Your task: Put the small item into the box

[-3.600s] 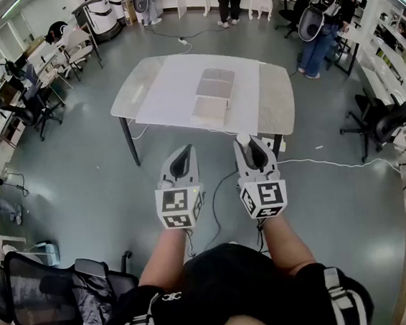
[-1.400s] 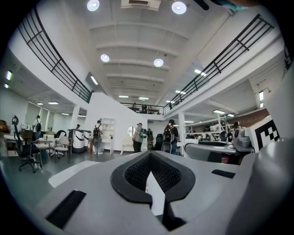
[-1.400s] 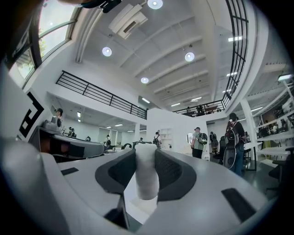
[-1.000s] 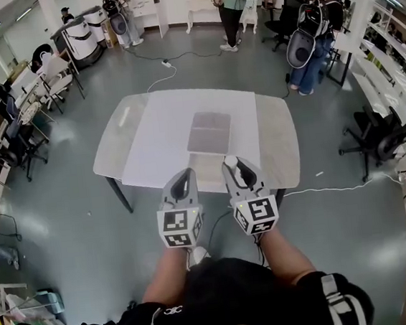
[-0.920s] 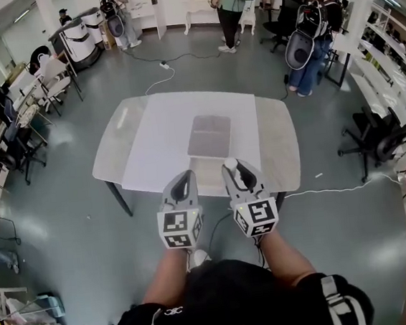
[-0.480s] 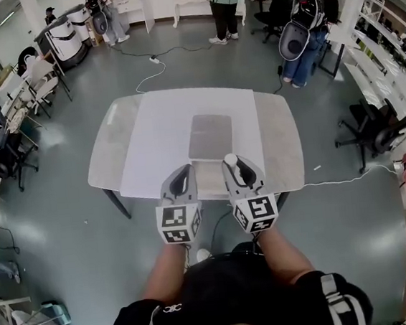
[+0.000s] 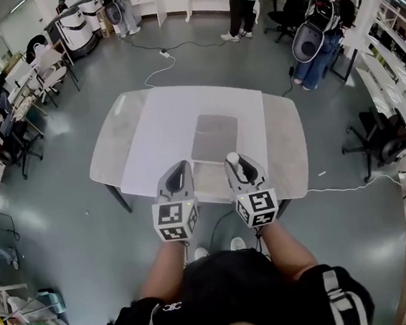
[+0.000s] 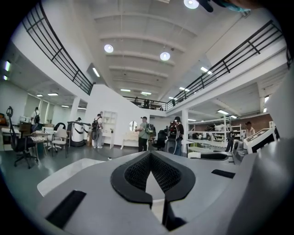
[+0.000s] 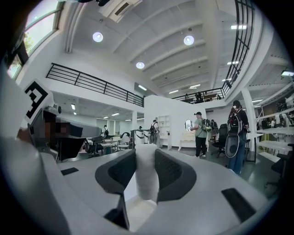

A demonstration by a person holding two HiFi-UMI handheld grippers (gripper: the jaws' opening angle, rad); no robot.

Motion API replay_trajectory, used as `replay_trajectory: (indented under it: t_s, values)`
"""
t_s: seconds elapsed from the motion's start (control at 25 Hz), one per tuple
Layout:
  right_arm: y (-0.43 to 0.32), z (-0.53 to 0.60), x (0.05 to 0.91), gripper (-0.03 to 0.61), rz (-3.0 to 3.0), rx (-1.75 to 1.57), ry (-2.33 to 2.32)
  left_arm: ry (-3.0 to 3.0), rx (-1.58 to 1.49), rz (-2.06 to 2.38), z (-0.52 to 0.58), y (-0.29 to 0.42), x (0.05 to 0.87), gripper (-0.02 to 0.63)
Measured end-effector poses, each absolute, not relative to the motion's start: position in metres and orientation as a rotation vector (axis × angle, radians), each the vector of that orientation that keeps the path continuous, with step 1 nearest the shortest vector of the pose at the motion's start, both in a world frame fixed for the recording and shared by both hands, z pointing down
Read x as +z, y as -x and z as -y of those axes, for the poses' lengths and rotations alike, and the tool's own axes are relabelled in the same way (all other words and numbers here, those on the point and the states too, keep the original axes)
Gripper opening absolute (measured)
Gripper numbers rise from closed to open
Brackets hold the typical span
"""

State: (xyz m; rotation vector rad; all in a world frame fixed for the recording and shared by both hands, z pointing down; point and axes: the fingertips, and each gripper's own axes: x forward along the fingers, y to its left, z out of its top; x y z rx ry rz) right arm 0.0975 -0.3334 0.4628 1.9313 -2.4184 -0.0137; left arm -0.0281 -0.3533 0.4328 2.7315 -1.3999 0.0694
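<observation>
In the head view a flat grey box lies on the white-covered table, with a paler flat part adjoining its near side. My right gripper is shut on a small white cylinder-shaped item, which stands upright between the dark pads in the right gripper view. It hovers at the table's near edge, just short of the box. My left gripper hangs beside it on the left, shut with nothing in it; its pad tips meet in the left gripper view.
Several people stand at the far side of the hall. Office chairs stand to the right and desks with chairs to the left. A white cable runs over the grey floor by the table's right legs.
The table has come closer; both grippers, first over bare floor, now reach its near edge. The right gripper keeps the white item throughout.
</observation>
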Motion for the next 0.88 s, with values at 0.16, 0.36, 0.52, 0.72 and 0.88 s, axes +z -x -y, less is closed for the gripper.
replay_trajectory:
  t_s: [0.16, 0.36, 0.52, 0.72, 0.88]
  values:
    - [-0.105, 0.346, 0.481, 0.124, 2.41, 0.009, -1.869, -2.721, 0.084, 1.424, 0.356, 0.02, 0.435, 0.012]
    - [-0.099, 0.368, 0.505, 0.124, 2.381, 0.014, -1.751, -2.704, 0.099, 1.462, 0.367, 0.024, 0.436, 0.012]
    - [-0.096, 0.382, 0.524, 0.123, 2.376, 0.037, -1.664, -2.689, 0.104, 1.488, 0.371, 0.025, 0.435, 0.012]
    - [-0.089, 0.396, 0.557, 0.124, 2.346, 0.09, -1.535, -2.664, 0.101, 1.529, 0.375, 0.028, 0.436, 0.012]
    - [-0.081, 0.405, 0.59, 0.124, 2.295, 0.138, -1.416, -2.639, 0.093, 1.56, 0.377, 0.033, 0.436, 0.012]
